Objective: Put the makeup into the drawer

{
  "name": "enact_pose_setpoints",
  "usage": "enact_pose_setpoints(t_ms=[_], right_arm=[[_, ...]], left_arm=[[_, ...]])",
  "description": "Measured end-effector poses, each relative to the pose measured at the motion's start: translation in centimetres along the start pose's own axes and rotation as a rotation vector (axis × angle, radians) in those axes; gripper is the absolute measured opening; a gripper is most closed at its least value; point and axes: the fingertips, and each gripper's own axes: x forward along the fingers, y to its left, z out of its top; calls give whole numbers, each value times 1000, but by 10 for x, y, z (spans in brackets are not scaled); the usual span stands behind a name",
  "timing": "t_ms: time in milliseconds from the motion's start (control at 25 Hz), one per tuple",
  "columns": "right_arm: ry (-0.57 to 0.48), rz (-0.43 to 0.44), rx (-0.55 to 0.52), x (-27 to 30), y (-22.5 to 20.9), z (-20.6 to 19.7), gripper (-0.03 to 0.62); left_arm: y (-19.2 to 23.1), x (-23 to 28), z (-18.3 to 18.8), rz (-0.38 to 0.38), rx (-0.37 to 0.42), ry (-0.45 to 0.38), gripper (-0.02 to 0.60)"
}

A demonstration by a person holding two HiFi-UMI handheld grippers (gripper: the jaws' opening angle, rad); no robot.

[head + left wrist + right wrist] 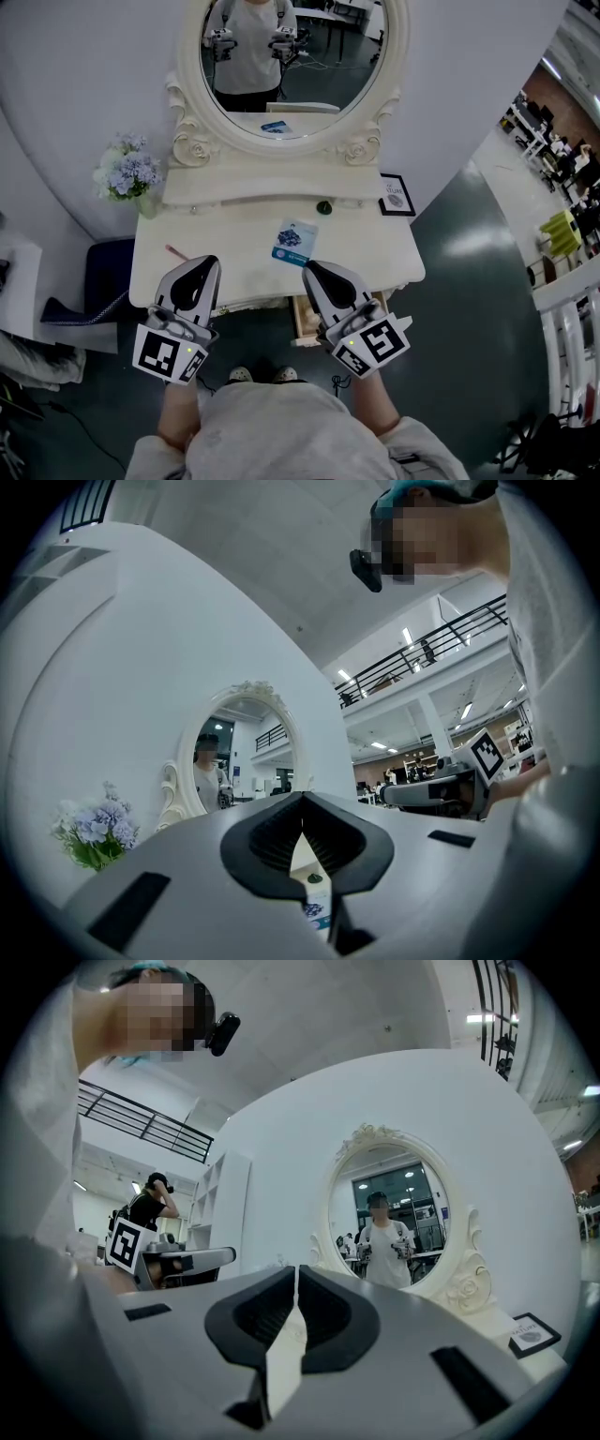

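Nearest, left tool [208, 262] and right tool [308, 267] are held fully closed and empty at the bench [375, 253] front, lower centre; the makeup sachet [293, 242] is seen mid-frame, the drawer [302, 323] drawn out beneath, apparently to receive it.

The dressing table [394, 255] is cream, and so is the rose-carved frame of its oval mirror [192, 141]. At ten o'clock in the head view stand pale lilac-blue flowers [127, 171]. The makeup packet [294, 242] is white with blue print. At one o'clock from it sits a small dark green thing [324, 207], and at two o'clock a black-framed white card [397, 195]. The drawer [301, 323] is light wood inside. The left gripper [208, 260] and right gripper [307, 265] are grey with black pads, their cubes carrying black-and-white square markers.
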Motion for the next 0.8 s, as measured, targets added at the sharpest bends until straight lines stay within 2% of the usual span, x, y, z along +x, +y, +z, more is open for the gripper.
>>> enact_pose_setpoints(t_ms=[800], right_arm=[[-5, 11, -5, 2, 12, 2, 26]], left_arm=[[0, -9, 7, 2, 2, -12, 14]])
